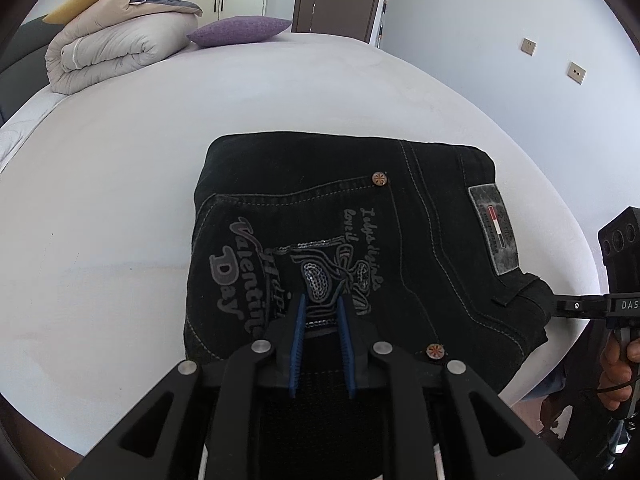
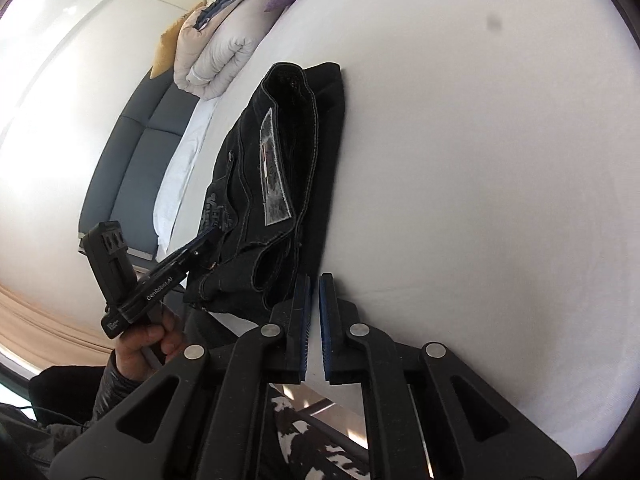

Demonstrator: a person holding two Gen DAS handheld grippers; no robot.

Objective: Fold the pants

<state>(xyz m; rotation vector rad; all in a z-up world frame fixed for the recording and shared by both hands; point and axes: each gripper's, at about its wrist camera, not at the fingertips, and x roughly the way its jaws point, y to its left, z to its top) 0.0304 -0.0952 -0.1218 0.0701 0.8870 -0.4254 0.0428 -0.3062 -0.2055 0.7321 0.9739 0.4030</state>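
Black jeans (image 1: 360,240) lie folded into a compact rectangle on the white bed (image 1: 120,200), back pocket print and waistband label facing up. My left gripper (image 1: 322,300) hovers over the near edge of the jeans, its blue pads a narrow gap apart with nothing between them. In the right wrist view the jeans (image 2: 276,168) lie to the left. My right gripper (image 2: 315,280) is nearly closed and empty, just beside the jeans' waistband corner. The right gripper also shows in the left wrist view (image 1: 560,306), its tip at the waistband edge. The left gripper shows in the right wrist view (image 2: 204,240).
A folded beige duvet (image 1: 116,48) and a purple pillow (image 1: 240,30) sit at the far end of the bed. A grey headboard (image 2: 132,168) runs along the left. The bed's near edge (image 1: 560,368) is close to the jeans.
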